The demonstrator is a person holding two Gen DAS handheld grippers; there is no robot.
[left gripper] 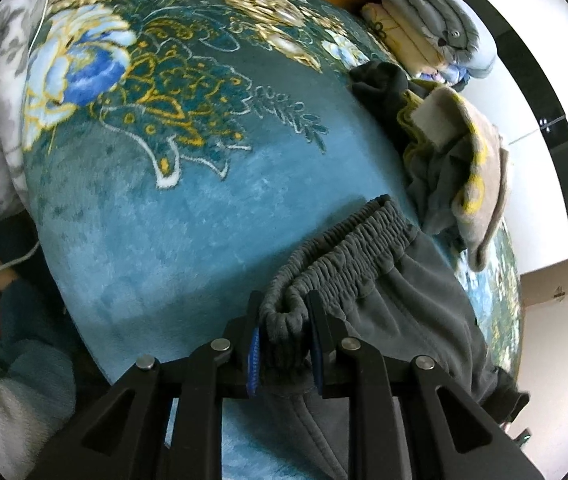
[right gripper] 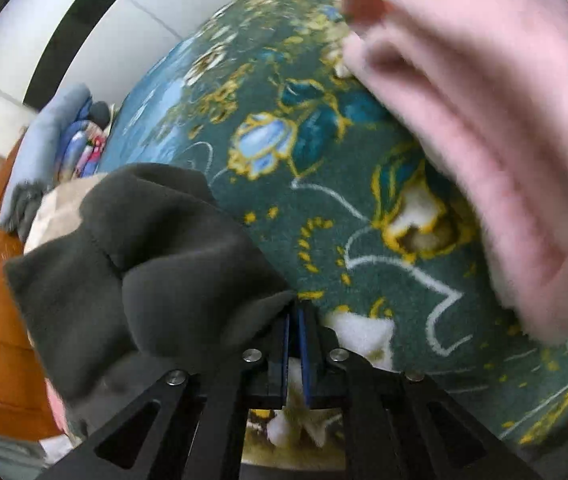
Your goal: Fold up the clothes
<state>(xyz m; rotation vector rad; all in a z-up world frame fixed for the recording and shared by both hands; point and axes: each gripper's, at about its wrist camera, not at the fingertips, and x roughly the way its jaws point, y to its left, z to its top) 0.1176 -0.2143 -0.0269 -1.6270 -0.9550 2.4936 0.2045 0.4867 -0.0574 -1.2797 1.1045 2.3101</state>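
Left tool (left gripper: 284,322) pinches grey trousers' waistband (left gripper: 348,240); right tool (right gripper: 294,312), closed, nips dark cloth (right gripper: 144,248) beside pink towel (right gripper: 484,120).

My trousers (left gripper: 396,288) lie on the blanket (left gripper: 188,216), waistband (left gripper: 340,248) just ahead of my left gripper (left gripper: 284,320); folded clothes (left gripper: 432,28) sit beyond, at the far right.

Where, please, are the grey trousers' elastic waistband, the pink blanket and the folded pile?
Elastic waistband (left gripper: 348,240): left wrist view, gathered middle.
Pink blanket (right gripper: 484,100): right wrist view, its folds.
Folded pile (left gripper: 432,24): left wrist view, grey top garment.
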